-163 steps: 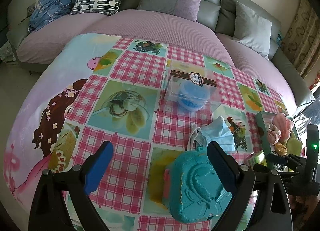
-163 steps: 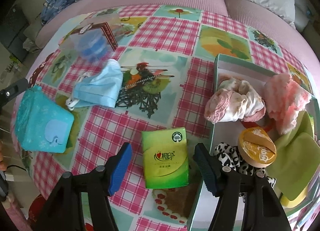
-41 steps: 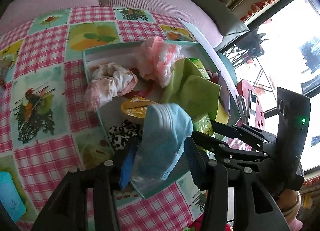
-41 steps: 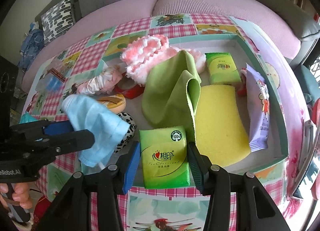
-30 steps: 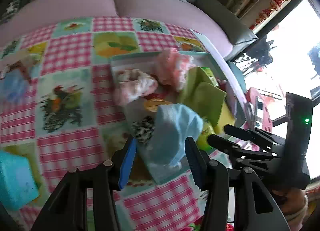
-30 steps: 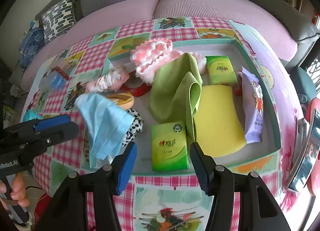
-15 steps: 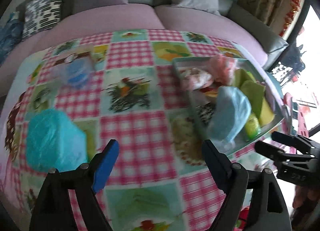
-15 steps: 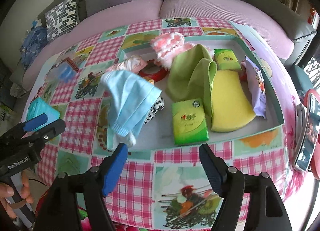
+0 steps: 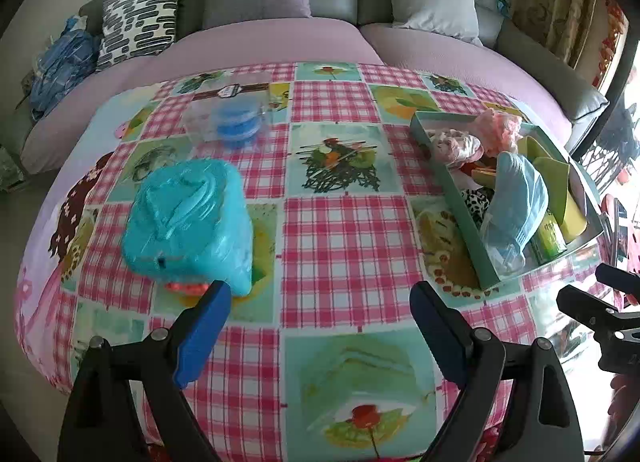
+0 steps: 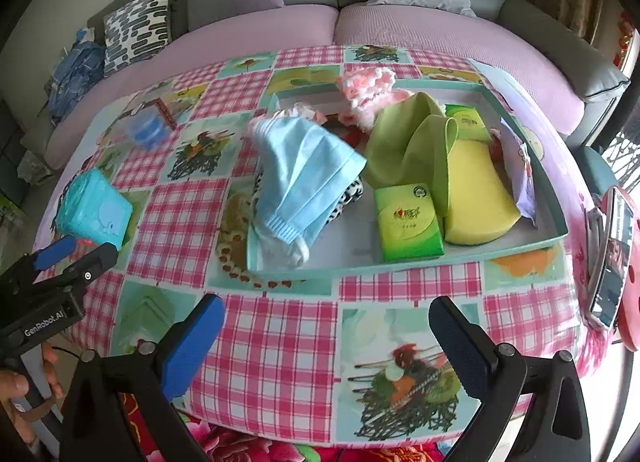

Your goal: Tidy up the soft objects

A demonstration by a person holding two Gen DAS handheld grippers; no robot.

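Both claws have nothing in them right now. The left gripper point(image 9: 320, 314), black frame with blue pads, has its jaws opening wide over bare tablecloth, nothing between them. Same deal with the right gripper point(image 10: 326, 326): jaws opening, about as wide as they go, and only the pink checked tablecloth with fruit pictures point(image 10: 280, 342) shows in the gap.

Just past the left gripper's left pad sits a teal plastic-wrapped soft pack point(image 9: 188, 218), lying on the cloth outside the box. Further back there's a clear plastic container with something round and blue inside point(image 9: 232, 122).

Beyond the right gripper is the shallow teal-rimmed box point(image 10: 400, 262), and that's where the soft stuff is. The light blue pleated face mask point(image 10: 300, 182) is draped over the box's near-left corner, ear loops hanging down inside by the rim, partly on top of a black-and-white spotted fabric piece point(image 10: 348, 194). Right beside it lies a green tissue packet point(image 10: 408, 222), then a yellow sponge point(image 10: 476, 198) with an olive-green cloth point(image 10: 412, 142) folded over it. A fluffy pink-and-white knitted thing point(image 10: 368, 90) sits at the back, and a second green packet point(image 10: 466, 122) is at the far right.

Behind the table there's a purple and grey sofa point(image 9: 260, 46) with cushions.
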